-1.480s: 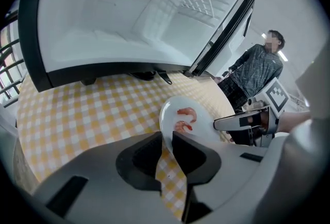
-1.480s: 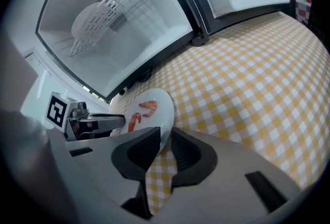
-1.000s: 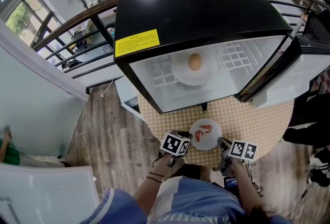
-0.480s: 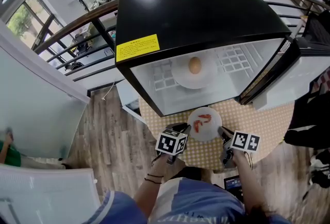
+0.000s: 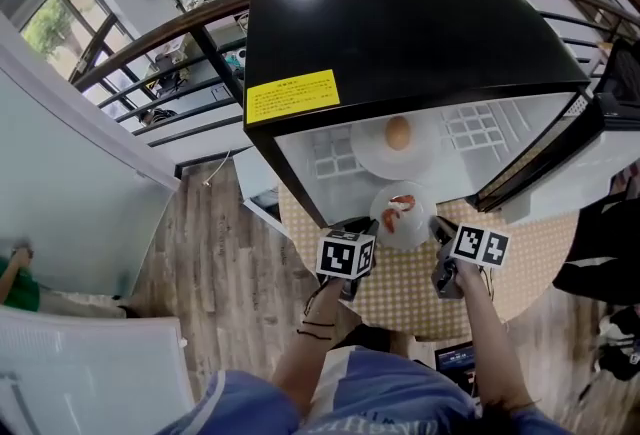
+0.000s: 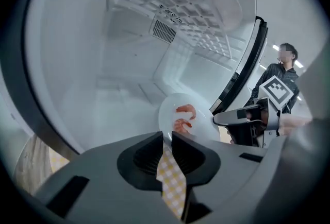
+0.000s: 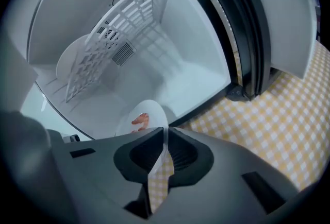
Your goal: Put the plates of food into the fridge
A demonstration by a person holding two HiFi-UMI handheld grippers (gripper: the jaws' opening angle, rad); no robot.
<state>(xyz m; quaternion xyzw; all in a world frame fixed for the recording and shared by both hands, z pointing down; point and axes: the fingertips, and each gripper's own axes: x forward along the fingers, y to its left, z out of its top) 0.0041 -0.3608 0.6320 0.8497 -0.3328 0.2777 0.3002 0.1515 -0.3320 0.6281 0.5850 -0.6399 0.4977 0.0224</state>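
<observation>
A white plate with shrimp (image 5: 403, 218) is held in the air at the open fridge's (image 5: 400, 33) mouth, below the wire shelf. My left gripper (image 5: 367, 227) is shut on its left rim and my right gripper (image 5: 438, 226) on its right rim. In the left gripper view the plate (image 6: 180, 124) rises from the shut jaws of the left gripper (image 6: 167, 138), with the right gripper (image 6: 242, 117) across from it. The right gripper view shows the plate (image 7: 148, 114) edge pinched in the right gripper (image 7: 166, 134). A second plate with an egg (image 5: 398, 134) rests on the shelf (image 5: 470, 123).
The fridge door (image 5: 560, 158) stands open at the right. A round table with a yellow checked cloth (image 5: 400, 293) is under my grippers. The fridge's white floor (image 7: 154, 84) lies beneath the plate. A person stands at the far right (image 6: 281, 71).
The shrimp plate has risen off the table and moved forward to the fridge opening, with both grippers on its rim. My head view has shifted slightly.
</observation>
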